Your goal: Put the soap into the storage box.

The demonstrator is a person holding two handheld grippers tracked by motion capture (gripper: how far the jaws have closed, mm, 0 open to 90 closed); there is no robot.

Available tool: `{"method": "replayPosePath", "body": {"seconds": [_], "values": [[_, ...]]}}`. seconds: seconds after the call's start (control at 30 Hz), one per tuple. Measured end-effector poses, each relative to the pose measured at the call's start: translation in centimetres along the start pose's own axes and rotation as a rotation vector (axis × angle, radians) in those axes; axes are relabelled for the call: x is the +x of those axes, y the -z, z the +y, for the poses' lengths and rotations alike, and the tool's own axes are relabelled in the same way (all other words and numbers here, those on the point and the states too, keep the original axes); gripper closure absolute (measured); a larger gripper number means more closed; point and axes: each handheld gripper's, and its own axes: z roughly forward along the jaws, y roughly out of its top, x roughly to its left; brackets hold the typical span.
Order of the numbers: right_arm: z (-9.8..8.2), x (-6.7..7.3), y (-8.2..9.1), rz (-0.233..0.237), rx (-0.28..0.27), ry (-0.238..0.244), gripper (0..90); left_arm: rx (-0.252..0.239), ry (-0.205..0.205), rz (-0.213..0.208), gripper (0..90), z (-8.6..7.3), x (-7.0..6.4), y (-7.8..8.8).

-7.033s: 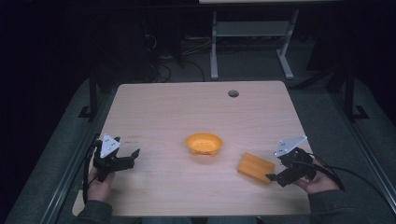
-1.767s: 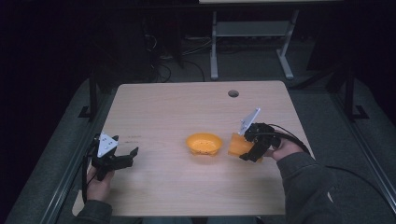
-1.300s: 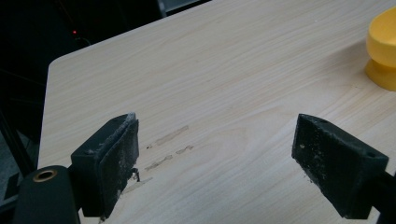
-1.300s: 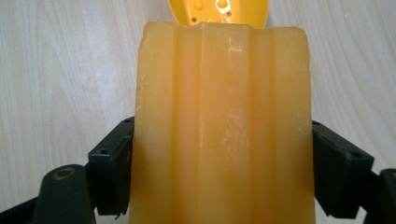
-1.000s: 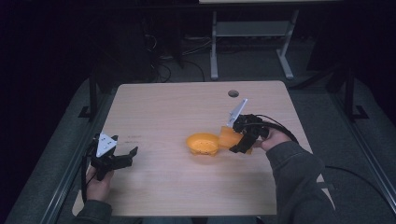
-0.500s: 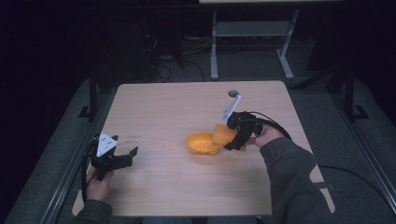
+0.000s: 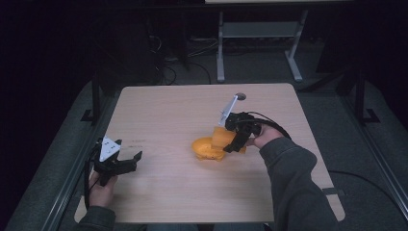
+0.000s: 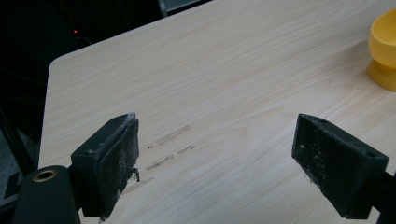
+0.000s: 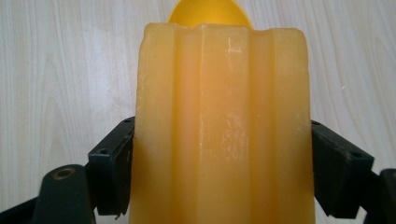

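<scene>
We saw the right gripper (image 7: 235, 143) clamped on an orange ridged block (image 7: 222, 137). In the right gripper view the block (image 9: 223, 126) sat squeezed between both black jaws, one pad pressed on each of its sides. Its ribbed face ran up and away from the jaws. Beyond the far edge of the block we saw the rim of a yellow-orange bowl (image 9: 209, 15).

In the high view the block was held tilted at the bowl (image 7: 206, 149). The bowl lay just in front of the right gripper and a little below it. We could not tell whether block and bowl touched. The person's right hand (image 7: 263, 137) held the gripper from behind. Its cable (image 7: 275, 126) looped off behind the hand.

The left gripper (image 7: 126, 165) rested low over the table (image 7: 173, 110), well apart from the bowl. In the left gripper view we saw its jaws spread wide, with nothing between them, just bare wood (image 8: 224, 102) with a few faint scuff marks (image 8: 172, 135) near one jaw. The bowl (image 8: 382, 51) showed far ahead of that gripper, off past its other jaw. The person's left hand (image 7: 101, 185) gripped the handle from behind. A grey three-cornered plate (image 7: 108, 148) sat on top of the left gripper.
</scene>
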Motion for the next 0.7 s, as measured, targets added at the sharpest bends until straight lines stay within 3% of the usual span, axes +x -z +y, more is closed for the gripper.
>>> {"method": "replayPosePath", "body": {"seconds": [0.33, 0.7], "values": [[2.0, -0.4, -0.5, 0.010, -0.004, 0.031, 20.6, -0.004, 0.003, 0.001, 14.1, 0.0, 0.1, 0.0], [3.0, -0.5, -1.8, 0.028, -0.007, 0.045, 20.7, -0.002, 0.003, 0.001, 14.1, 0.0, 0.1, 0.0]]}}
